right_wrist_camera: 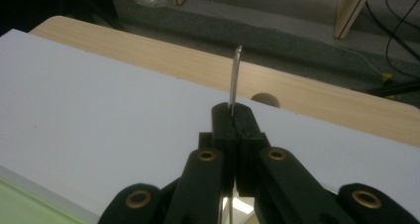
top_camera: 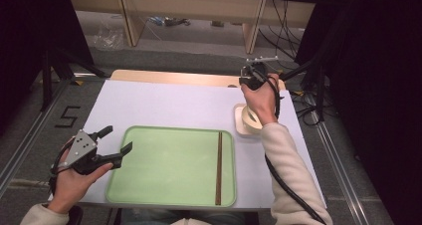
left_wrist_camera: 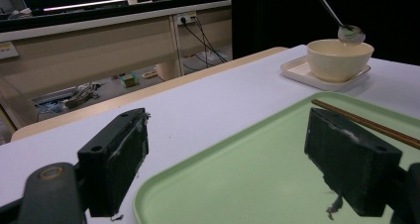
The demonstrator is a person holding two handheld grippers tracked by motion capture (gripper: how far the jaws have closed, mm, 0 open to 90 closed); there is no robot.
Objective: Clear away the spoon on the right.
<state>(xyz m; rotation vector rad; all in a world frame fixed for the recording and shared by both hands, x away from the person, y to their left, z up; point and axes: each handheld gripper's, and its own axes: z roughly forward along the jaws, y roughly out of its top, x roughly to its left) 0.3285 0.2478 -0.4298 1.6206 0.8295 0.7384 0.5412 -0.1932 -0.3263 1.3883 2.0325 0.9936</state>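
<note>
Spoon [left_wrist_camera: 350, 33] pinched by its thin metal handle in right gripper [right_wrist_camera: 233, 116], jaws pressed together on it, head hanging just above cream bowl [left_wrist_camera: 340, 59] on small square plate [left_wrist_camera: 297, 70] at far right of counter [top_camera: 164, 108]. Chopsticks [top_camera: 219, 168] already lying along right side of green tray [top_camera: 169, 170], so judged about halfway: spoon lifted out but not yet set down on tray, bowl perhaps to follow. Left gripper [top_camera: 118, 141] spread wide and holding nothing, hovering at near left edge of tray, well apart from spoon.
</note>
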